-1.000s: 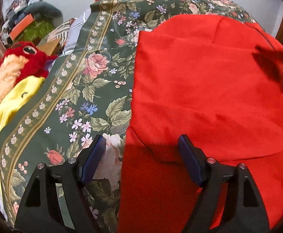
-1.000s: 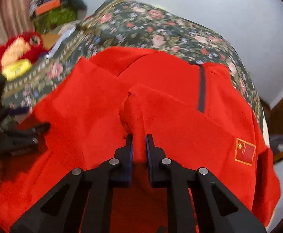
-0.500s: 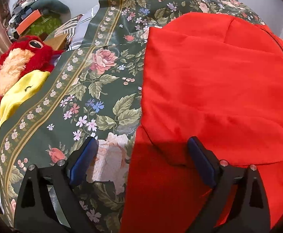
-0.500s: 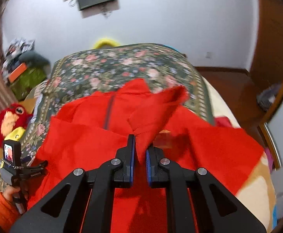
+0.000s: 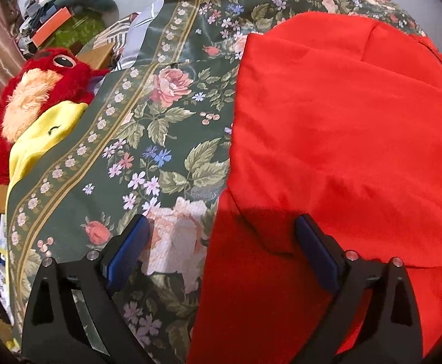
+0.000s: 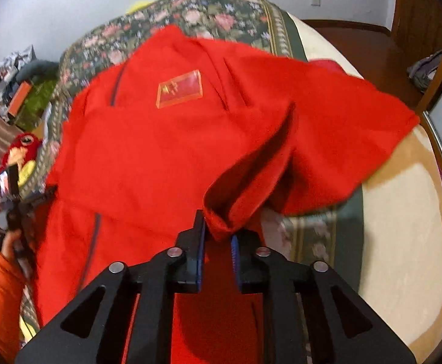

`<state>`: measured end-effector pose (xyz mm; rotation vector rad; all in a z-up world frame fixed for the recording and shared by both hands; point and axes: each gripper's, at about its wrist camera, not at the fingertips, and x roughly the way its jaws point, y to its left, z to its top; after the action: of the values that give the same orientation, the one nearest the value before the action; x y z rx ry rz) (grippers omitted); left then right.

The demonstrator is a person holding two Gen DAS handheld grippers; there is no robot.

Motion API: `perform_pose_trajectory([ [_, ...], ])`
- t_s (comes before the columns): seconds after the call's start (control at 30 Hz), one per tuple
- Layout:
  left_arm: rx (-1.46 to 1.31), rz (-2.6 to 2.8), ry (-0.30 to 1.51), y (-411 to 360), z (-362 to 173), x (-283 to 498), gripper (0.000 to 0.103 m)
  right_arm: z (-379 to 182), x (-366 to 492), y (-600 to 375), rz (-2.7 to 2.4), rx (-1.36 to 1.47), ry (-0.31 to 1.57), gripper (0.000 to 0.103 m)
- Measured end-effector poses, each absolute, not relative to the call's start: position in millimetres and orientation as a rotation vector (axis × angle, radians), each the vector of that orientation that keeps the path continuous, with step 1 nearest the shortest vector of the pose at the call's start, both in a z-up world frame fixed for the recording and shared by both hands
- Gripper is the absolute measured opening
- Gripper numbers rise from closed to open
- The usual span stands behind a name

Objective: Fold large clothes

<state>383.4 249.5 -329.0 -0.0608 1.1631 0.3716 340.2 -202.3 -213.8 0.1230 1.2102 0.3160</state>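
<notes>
Off the bed's left edge sits a red plush toy (image 5: 35,97) with a yellow plush (image 5: 43,133) against it; behind them a heap of clutter (image 5: 60,21) is piled near the wall, too jumbled to tell what holds what. The bed carries a green floral bedspread (image 5: 148,139), and the red jacket (image 5: 342,139) lies spread across its middle and right side, its left hem running straight down the bedspread.

The left hand-held gripper (image 5: 221,251) hovers with its jaws wide apart over the jacket's near left edge, one blue pad (image 5: 126,251) above the floral cloth and the other above red fabric, gripping nothing. From the right wrist view it shows at the far left, held by a hand (image 6: 10,241) in an orange sleeve.

The right hand-held gripper (image 6: 217,242) has its jaws nearly closed on a bunched fold of the jacket, lifting that flap toward the bed's right side; the flag patch (image 6: 180,89) and dark zipper line (image 6: 116,86) face up.

Compared with a second ago, the left hand-held gripper has barely shifted, while the right one has carried its pinched fold up and over, so the patch now sits mid-jacket, not at the right edge.
</notes>
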Motion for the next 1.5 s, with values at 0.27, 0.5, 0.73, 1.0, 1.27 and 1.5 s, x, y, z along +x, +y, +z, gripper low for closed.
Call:
perform_pose_trajectory([
  [0.27, 0.052, 0.375, 1.219, 228, -307, 379, 0.098, -198, 331, -249, 0.311, 0.153, 1.194, 0.046],
  [0.5, 0.093, 0.253, 1.098, 177, -254, 379, 0.098, -178, 337, -304, 0.205, 0.225, 1.094, 0.058],
  [0.73, 0.065, 0.108, 1.003, 115, -223, 388, 0.098, -186, 370, -357, 0.097, 0.338, 1.063, 0.058],
  [1.0, 0.077, -0.02, 0.986, 57, -231, 409, 0.098, -225, 411, -391, 0.027, 0.462, 1.097, 0.058],
  [1.27, 0.1, -0.064, 1.012, 24, -257, 427, 0.098, -249, 442, -398, 0.006, 0.521, 1.062, 0.057],
  [1.5, 0.078, -0.064, 1.05, 18, -273, 430, 0.098, -256, 460, -399, -0.049, 0.519, 1.035, 0.013],
])
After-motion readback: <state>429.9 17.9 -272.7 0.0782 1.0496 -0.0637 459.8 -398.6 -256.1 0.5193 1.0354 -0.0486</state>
